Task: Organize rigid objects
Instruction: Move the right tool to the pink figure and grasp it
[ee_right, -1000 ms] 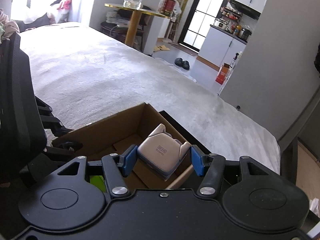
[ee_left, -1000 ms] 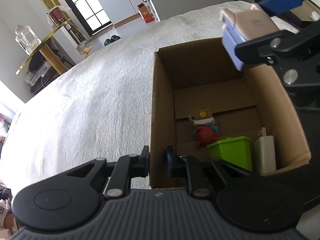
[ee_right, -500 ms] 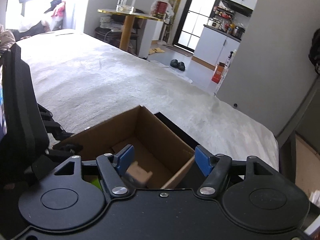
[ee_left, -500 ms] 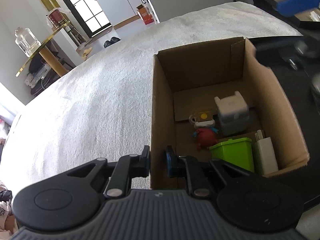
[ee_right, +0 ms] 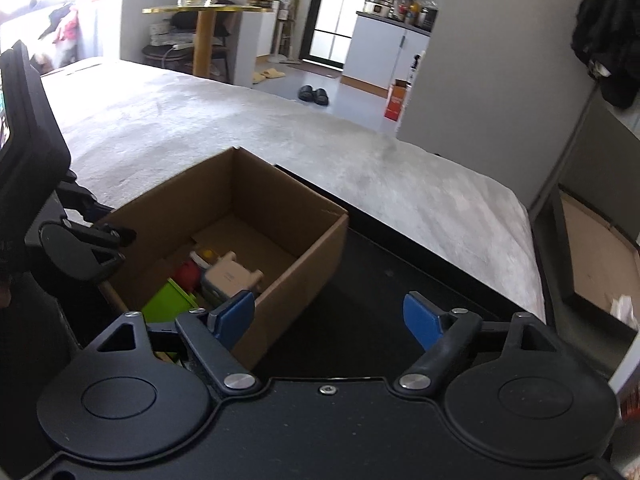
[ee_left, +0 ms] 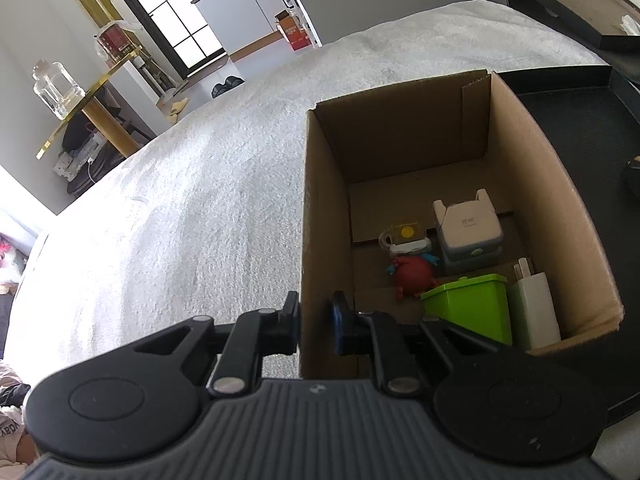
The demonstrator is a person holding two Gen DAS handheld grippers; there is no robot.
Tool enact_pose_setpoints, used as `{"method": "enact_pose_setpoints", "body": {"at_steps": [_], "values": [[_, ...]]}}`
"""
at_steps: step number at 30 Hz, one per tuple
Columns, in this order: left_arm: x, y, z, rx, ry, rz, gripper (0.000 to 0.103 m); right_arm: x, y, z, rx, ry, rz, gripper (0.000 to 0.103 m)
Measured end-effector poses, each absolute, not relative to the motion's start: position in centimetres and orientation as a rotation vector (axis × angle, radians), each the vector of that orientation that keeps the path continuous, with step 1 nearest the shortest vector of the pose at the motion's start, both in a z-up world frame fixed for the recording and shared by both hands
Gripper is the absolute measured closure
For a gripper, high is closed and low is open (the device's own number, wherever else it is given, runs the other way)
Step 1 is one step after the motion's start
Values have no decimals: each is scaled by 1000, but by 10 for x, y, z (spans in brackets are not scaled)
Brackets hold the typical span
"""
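Note:
An open cardboard box [ee_left: 324,208] stands on the grey bed cover; it also shows in the right wrist view [ee_right: 304,248]. Inside lie a beige-and-grey cube gadget [ee_left: 468,232], a red toy figure [ee_left: 412,276], a small yellow-dotted piece [ee_left: 404,234], a green bin [ee_left: 468,306] and a white charger [ee_left: 534,308]. My left gripper [ee_left: 315,318] is shut on the box's near left wall. My right gripper [ee_right: 330,318] is open and empty, above the box's right side and the black tray. The cube gadget [ee_right: 230,276] shows there too.
A black tray [ee_right: 400,272] lies right of the box. The grey cover [ee_left: 180,208] spreads to the left and far side. Beyond the bed stand a gold side table with a glass jar [ee_left: 56,88] and white cabinets [ee_right: 384,48].
My right gripper opened and dropped the cube gadget into the box, then pulled back to the right, out of the left wrist view. The left gripper has not moved.

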State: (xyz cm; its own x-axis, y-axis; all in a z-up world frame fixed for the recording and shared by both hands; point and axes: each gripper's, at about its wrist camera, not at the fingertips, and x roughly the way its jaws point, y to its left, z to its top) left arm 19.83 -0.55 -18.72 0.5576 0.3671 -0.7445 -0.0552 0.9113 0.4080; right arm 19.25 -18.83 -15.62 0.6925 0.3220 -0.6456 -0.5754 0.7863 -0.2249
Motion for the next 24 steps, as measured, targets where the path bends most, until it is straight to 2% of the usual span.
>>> {"method": "enact_pose_setpoints", "body": {"at_steps": [24], "values": [[199,-12,-189,402,951,277,86,195,-258,-183,-327,689,349,17]]}}
